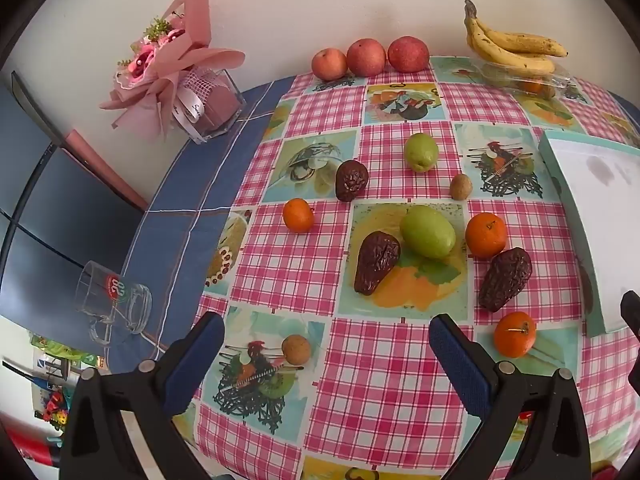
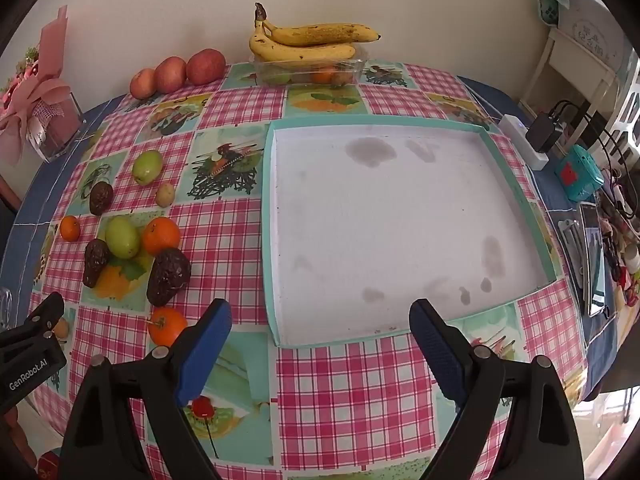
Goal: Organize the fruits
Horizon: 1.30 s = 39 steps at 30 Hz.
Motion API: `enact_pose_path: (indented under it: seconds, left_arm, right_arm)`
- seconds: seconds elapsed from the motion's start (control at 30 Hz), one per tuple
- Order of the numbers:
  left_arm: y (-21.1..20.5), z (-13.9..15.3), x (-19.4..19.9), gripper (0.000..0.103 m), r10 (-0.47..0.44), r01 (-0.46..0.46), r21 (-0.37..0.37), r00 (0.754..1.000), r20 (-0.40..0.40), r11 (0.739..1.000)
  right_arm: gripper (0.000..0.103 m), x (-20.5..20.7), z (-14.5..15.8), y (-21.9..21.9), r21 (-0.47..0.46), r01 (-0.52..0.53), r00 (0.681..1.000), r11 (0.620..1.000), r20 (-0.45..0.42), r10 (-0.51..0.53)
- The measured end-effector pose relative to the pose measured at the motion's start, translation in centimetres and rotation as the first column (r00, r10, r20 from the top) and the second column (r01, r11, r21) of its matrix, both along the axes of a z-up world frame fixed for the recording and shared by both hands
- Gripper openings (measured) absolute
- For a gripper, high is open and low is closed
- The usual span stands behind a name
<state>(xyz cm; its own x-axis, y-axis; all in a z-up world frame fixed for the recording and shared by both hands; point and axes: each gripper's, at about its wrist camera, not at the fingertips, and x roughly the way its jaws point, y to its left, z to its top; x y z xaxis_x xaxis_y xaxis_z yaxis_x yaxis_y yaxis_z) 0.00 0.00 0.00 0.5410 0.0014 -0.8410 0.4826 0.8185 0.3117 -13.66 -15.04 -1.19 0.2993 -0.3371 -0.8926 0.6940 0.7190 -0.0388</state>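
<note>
The left gripper (image 1: 326,354) is hovering with jaws spread wide, gripping nothing; the loose fruits, among them a dark avocado (image 1: 376,262), a green fruit (image 1: 427,231) and an orange (image 1: 485,235), are lying scattered on the checked tablecloth (image 1: 380,392); the right gripper (image 2: 320,340) is likewise gaping above the shallow tray (image 2: 516,184), which is holding no fruit; sorting, I judge, is barely starting.

I'm seeing the counter (image 2: 352,384) wearing a pink checked cloth; lying on it: three avocados (image 1: 376,262), two green fruits (image 1: 427,231), three oranges (image 1: 485,235), apples (image 1: 366,57) at the back, a clear tub (image 2: 310,70) under bananas (image 2: 308,42), and a shallow teal box (image 2: 400,216).
</note>
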Motion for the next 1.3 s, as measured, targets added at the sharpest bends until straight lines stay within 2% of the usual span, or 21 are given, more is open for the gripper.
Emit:
enact_pose_path:
  seconds: [1.3]
  left_arm:
    - [0.1, 0.09, 0.13, 0.103, -0.001, 0.0, 0.01, 1.0, 0.01, 1.0]
  right_arm:
    - [0.091, 0.36, -0.19, 0.21, -0.007, -0.003, 1.0, 1.0, -0.009, 0.003]
